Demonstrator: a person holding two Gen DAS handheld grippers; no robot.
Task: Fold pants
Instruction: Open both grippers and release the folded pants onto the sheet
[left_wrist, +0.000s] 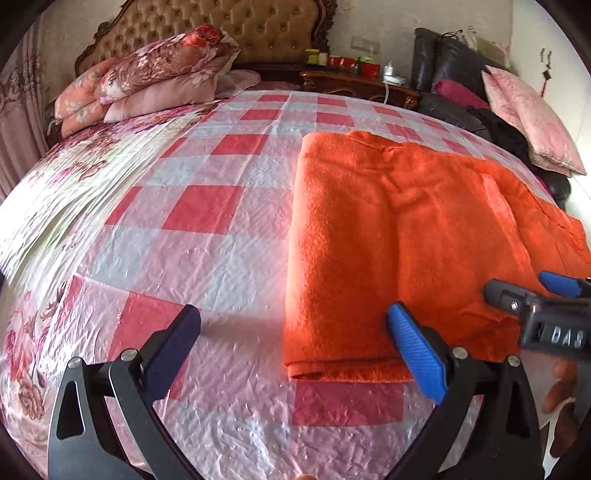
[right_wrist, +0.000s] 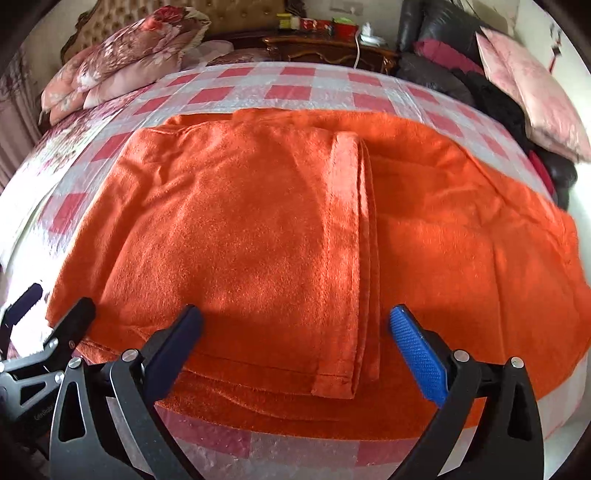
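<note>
Both sets of tongs are standing wide with nothing between them: the left tongs (left_wrist: 293, 347) are hovering over the near left corner of the orange pants (right_wrist: 280, 236), the right tongs (right_wrist: 295, 347) over their near edge. Those pants are lying partly folded on the bed (left_wrist: 207, 206), one panel doubled over toward 9 o'clock, its free hem running toward 12. If either tong is biting only the top layer, I judge the stack is likely sliding apart on the slick checked cover. Pillows (left_wrist: 155, 74) are piling up at 11 o'clock below a tufted headboard (left_wrist: 236, 26); a cluttered nightstand (left_wrist: 354, 79) is sitting at 12.
</note>
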